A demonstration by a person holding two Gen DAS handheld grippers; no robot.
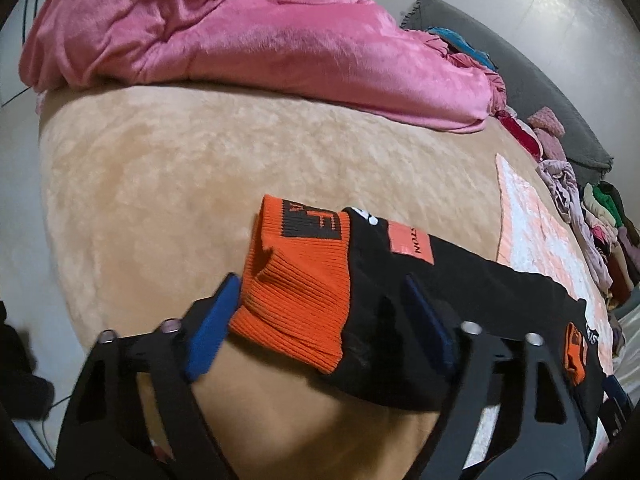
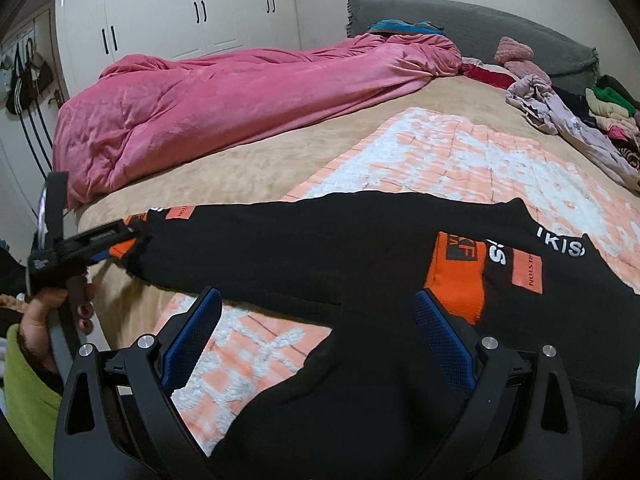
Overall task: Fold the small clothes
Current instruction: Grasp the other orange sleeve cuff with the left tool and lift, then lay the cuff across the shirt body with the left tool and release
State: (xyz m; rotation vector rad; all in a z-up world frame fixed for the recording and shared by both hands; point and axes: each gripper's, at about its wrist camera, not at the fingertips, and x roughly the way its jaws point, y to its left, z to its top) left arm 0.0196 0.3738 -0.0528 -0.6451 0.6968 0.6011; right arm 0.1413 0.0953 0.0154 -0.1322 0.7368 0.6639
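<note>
Your left gripper [image 1: 324,320] has its fingers spread wide, blue pads [image 1: 208,336] on either side of the orange cuff [image 1: 300,288], not closed on it. In the right wrist view your left hand [image 2: 52,312] wraps that tool's handle, dark-painted nails showing, green sleeve at the wrist, tool pointing right. Your right gripper [image 2: 320,340] also has its fingers wide apart, blue pads [image 2: 444,344] straddling black fabric [image 2: 320,240], nothing pinched.
</note>
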